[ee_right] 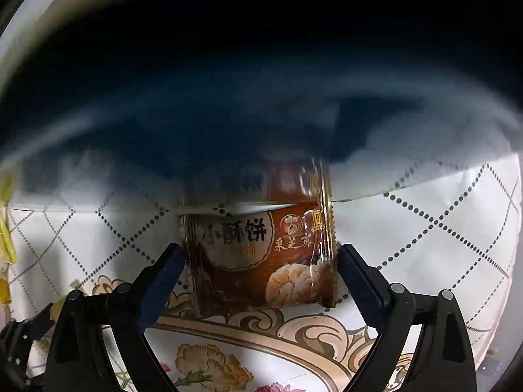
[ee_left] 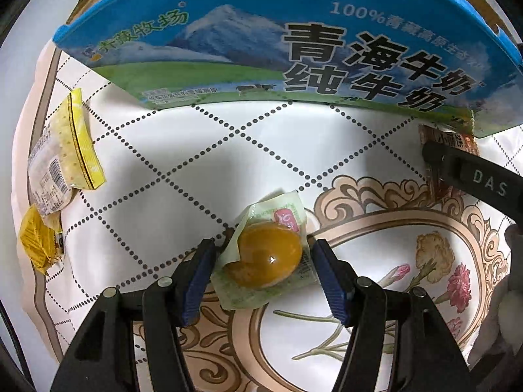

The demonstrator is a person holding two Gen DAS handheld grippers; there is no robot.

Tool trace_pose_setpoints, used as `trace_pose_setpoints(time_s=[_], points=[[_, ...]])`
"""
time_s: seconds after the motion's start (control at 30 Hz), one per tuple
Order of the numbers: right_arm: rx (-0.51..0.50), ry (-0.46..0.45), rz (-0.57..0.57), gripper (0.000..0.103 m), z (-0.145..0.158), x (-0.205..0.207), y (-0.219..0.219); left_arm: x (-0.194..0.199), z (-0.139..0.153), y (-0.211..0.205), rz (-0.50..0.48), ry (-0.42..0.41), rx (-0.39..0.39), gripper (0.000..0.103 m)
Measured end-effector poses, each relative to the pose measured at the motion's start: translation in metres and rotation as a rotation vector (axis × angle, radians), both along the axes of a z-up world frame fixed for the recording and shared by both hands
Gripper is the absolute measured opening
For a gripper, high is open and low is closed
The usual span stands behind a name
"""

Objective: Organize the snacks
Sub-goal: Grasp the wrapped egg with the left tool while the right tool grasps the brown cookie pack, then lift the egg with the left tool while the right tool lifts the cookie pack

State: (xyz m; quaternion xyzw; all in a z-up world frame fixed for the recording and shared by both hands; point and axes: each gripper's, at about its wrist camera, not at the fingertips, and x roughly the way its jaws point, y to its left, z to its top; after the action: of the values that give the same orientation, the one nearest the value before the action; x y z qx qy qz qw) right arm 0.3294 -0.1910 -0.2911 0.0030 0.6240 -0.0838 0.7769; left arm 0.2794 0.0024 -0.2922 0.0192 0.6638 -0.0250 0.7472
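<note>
My left tongs [ee_left: 263,271] point straight down at the yolk-coloured pastry packet [ee_left: 268,254], low centre of the left wrist view. The blue pads sit on either side of the packet, close to its wrapper edges; the left pad looks just apart from the film and the right one is near or grazing it, so I can't tell if it's pinched yet, and the packet lies flat on the patterned desk [ee_left: 294,137]. It's probably light, a soft round cake in slippery clear film. I'd squeeze across the domed middle, gently, not on the loose film corners, which would slide out. My right tongs [ee_right: 261,271] are wide open around the brown sesame shortcake packet [ee_right: 261,261], centre of the right wrist view, pads clear of both side seams, nothing held. Its top edge is tucked under or against the blue milk carton [ee_left: 294,32] that fills the upper part of both views; the upper half of the right view is blurred. The shortcake is likely crumbly and crinkly-wrapped: grip across the width at the lower half, light pressure. Two yellow wrapped snacks [ee_left: 65,150] lie at the left edge, well apart.
</note>
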Motion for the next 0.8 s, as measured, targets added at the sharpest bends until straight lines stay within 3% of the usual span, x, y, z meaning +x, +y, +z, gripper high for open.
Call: trace_pose_setpoints(time_s=[0.2,0.8], points=[[-0.022,0.013,0.080,0.070,0.001,-0.019,0.026,-0.001,0.000,-0.013,-0.017,-0.017,0.020,0.059],[0.262,0.134,0.069,0.070,0.030,-0.169,-0.003,-0.119,0.021,-0.039,-0.072,-0.012,0.006,0.059]])
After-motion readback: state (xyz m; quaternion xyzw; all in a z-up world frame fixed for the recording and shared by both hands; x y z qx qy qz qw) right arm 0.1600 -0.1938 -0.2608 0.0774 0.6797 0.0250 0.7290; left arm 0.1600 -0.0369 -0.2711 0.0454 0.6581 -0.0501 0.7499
